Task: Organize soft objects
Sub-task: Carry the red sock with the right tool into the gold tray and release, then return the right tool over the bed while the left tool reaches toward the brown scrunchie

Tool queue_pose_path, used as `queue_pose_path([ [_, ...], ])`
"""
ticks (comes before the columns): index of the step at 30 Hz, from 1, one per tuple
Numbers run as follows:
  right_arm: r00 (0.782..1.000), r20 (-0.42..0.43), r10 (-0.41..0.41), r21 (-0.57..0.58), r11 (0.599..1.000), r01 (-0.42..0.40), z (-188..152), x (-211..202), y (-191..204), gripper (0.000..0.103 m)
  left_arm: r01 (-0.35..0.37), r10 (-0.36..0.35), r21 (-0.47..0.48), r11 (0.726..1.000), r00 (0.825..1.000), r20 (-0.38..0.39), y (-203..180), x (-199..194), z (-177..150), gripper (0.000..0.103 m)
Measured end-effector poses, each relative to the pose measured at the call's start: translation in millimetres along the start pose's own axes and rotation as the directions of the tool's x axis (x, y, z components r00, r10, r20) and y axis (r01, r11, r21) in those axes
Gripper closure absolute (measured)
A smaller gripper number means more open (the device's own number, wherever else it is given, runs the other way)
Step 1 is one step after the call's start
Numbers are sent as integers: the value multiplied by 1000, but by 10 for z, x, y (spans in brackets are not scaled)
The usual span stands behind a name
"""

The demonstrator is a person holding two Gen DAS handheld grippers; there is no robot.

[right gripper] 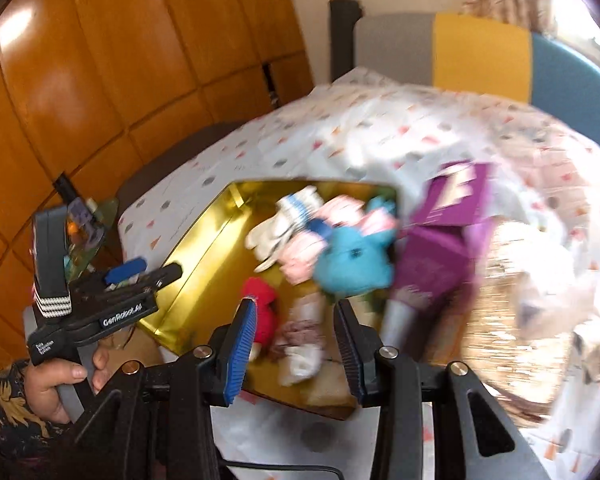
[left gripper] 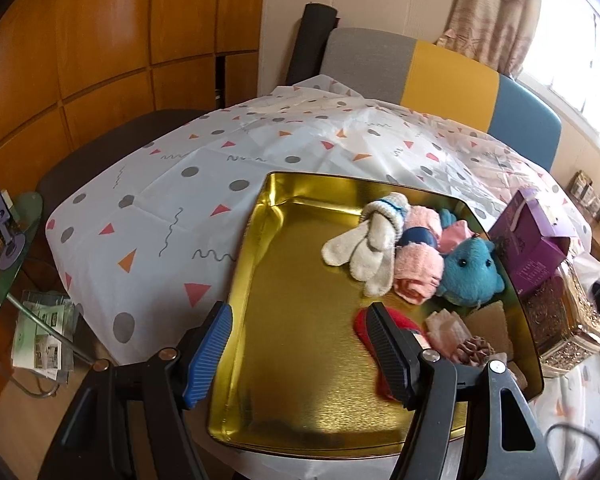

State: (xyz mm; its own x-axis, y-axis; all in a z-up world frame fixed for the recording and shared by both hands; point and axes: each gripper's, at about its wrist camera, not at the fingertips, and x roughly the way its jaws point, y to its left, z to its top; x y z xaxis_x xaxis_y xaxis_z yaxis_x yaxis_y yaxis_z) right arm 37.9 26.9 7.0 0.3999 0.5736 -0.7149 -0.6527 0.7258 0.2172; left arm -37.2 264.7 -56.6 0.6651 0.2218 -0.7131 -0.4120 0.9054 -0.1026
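Observation:
A gold tin tray lies on the patterned tablecloth. At its right side lie a white glove, pink cloths, a blue plush toy, a red soft item and a small brown scrunchie. My left gripper is open and empty above the tray's near part, its right finger just in front of the red item. My right gripper is open and empty over the tray's near edge; this view is blurred. The blue plush and red item show there.
A purple box and an ornate gold box stand right of the tray. A chair with a grey, yellow and blue back is behind the table. A glass side table stands at the left. The left gripper and hand show in the right wrist view.

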Motion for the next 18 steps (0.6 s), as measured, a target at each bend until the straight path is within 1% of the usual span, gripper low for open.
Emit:
queue_pose_path([
  [3,995,81,-58,51,997,54,23,-309,-269,63,5,-5,16,1000,1000,3,-77,-18,5,33],
  [5,986,129,-104,95,991,92,12,-549,-490,63,6,-6,30,1000,1000,7,-128,-31,10,33],
  [8,963,174,-206,170,969,177,-19,-846,-854,63,11,-12,42,999,1000,9,-192,-47,15,33],
  [10,946,173,-274,226,946,233,-81,-1011,-1130,63,13,-14,52,999,1000,6,-234,-53,14,33],
  [12,922,155,-354,288,909,301,-183,-1141,-1429,63,15,-16,58,998,1000,6,-263,-63,16,33],
  [15,871,108,-480,386,827,408,-356,-1290,-1906,63,16,-16,67,998,1000,8,-311,-80,20,33],
  [16,850,90,-519,416,795,442,-427,-1336,-2066,63,17,-18,68,998,1000,7,-321,-87,26,33],
  [18,805,46,-592,494,714,497,-591,-1422,-2417,63,18,-19,73,997,1000,12,-349,-115,41,32],
])
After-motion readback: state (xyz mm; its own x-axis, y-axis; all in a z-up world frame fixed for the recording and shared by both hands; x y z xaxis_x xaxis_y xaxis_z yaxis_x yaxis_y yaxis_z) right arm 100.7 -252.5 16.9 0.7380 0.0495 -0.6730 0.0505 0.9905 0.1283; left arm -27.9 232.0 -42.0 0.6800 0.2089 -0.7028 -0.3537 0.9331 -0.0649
